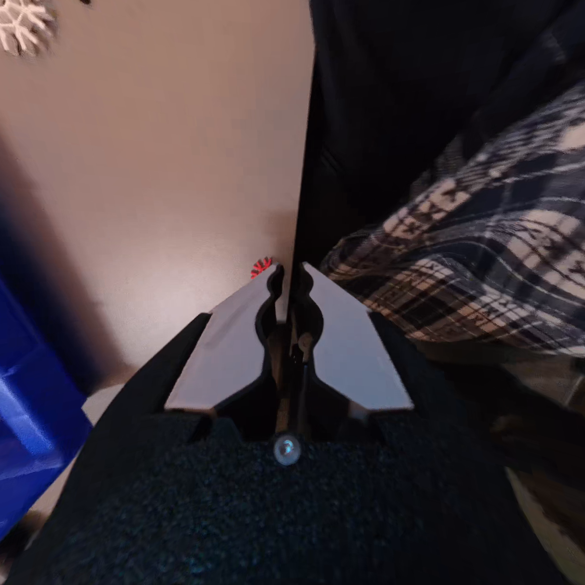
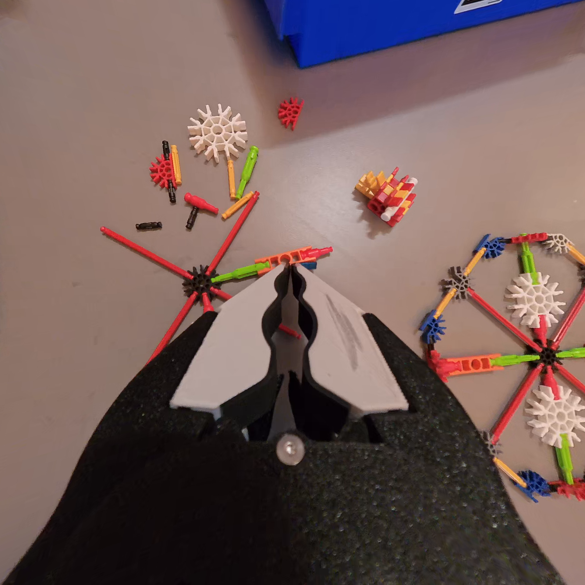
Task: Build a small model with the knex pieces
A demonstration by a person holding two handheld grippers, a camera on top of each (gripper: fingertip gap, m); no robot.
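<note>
Right hand-held gripper point(image 2: 289, 267) tips seemingly pinched at orange connector point(image 2: 283, 257).

Blue box point(image 2: 395, 28), plaid cloth point(image 1: 474, 253) (blurred), grey table point(image 2: 95, 95)

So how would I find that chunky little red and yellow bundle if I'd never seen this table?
Start at the blue box at the table's far edge, in the right wrist view, then come toward the big spoked wheel model on the right. Between them, standing alone on bare table, is the red and yellow bundle. Unlike the flat loose pieces to its left, it is a stacked clump with a white rod through it.
</note>
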